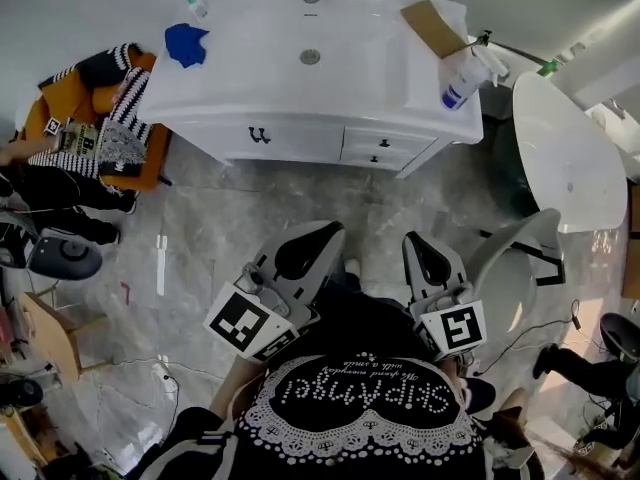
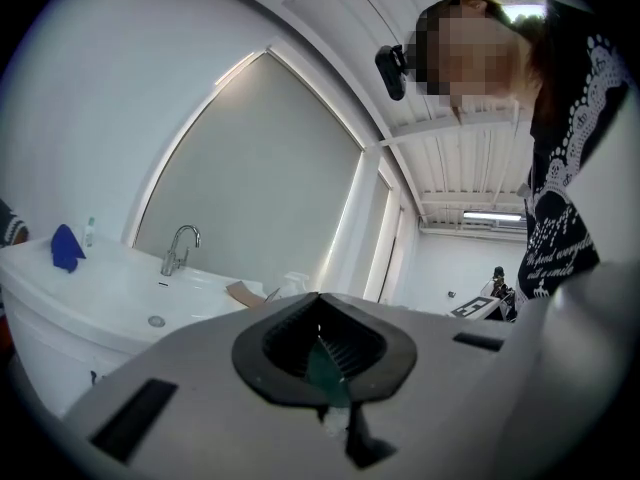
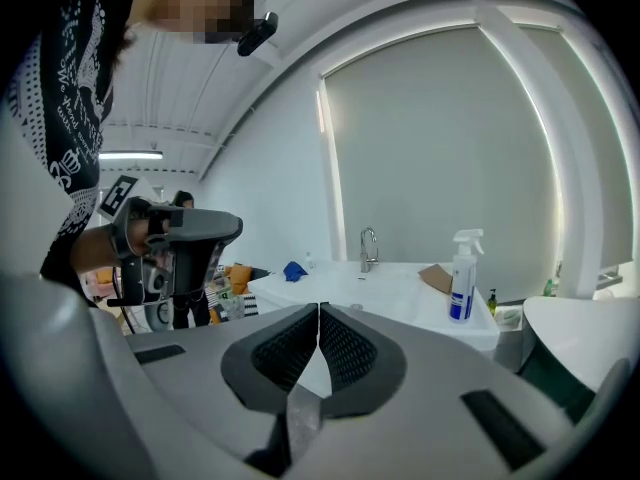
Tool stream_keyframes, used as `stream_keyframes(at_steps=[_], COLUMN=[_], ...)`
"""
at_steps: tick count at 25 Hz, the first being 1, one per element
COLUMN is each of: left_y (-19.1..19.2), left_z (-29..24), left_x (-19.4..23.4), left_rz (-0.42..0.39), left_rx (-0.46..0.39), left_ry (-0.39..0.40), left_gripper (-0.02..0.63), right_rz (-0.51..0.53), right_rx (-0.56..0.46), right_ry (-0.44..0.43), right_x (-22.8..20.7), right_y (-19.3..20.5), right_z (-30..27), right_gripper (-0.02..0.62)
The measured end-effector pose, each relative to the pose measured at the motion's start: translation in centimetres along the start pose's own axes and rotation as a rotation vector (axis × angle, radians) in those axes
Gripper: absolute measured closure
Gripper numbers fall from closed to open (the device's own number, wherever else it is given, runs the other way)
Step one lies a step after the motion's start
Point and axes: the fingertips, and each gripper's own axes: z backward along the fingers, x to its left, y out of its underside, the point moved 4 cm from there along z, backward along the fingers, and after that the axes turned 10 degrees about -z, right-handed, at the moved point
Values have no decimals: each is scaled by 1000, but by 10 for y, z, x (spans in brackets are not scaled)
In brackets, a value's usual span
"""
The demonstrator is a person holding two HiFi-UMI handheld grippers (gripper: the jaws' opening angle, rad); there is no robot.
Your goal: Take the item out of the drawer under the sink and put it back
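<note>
The white sink vanity (image 1: 300, 78) stands across the room ahead of me, and its two small drawers (image 1: 385, 148) on the right front are closed. A cabinet door with a dark handle (image 1: 258, 134) is to their left. My left gripper (image 1: 335, 230) and right gripper (image 1: 410, 238) are held close to my body, well short of the vanity. Both are shut with nothing between their pads. The left gripper (image 2: 320, 298) points toward the sink basin (image 2: 120, 288) and faucet (image 2: 178, 248). The right gripper (image 3: 319, 306) faces the vanity top (image 3: 390, 290).
On the vanity top lie a blue cloth (image 1: 186, 43), a cardboard piece (image 1: 432, 26) and a spray bottle (image 1: 462, 80). A person sits on an orange seat (image 1: 95, 118) at the left. A white round tub (image 1: 560, 148) and a white chair (image 1: 510, 268) stand at the right.
</note>
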Motion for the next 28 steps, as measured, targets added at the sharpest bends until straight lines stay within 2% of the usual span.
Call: stream_keyframes(at_steps=[4,11,20,24,28], left_y=[-11,-25,-23,-22,-23], left_z=[-10,-26,-38,-32,-26], left_x=[35,97,135,142,155], left_rz=[-3,8,41,48,46], left_rx=[-9,31,37,42,39], left_ry=[45,88,155,145,94], left_gripper=[601,601,601,601,601], right_rz=[-8,-20,-45,-40,-13], right_rx=[-12,-47,-52,-42,-37], right_ry=[37,90,188,192,186], right_x=[2,12,12,12,7], right_y=[-14,-44,-42,-42,-45], right_z=[-29,-78,-99,-103,-112], right_gripper=[577,577,577,577,577])
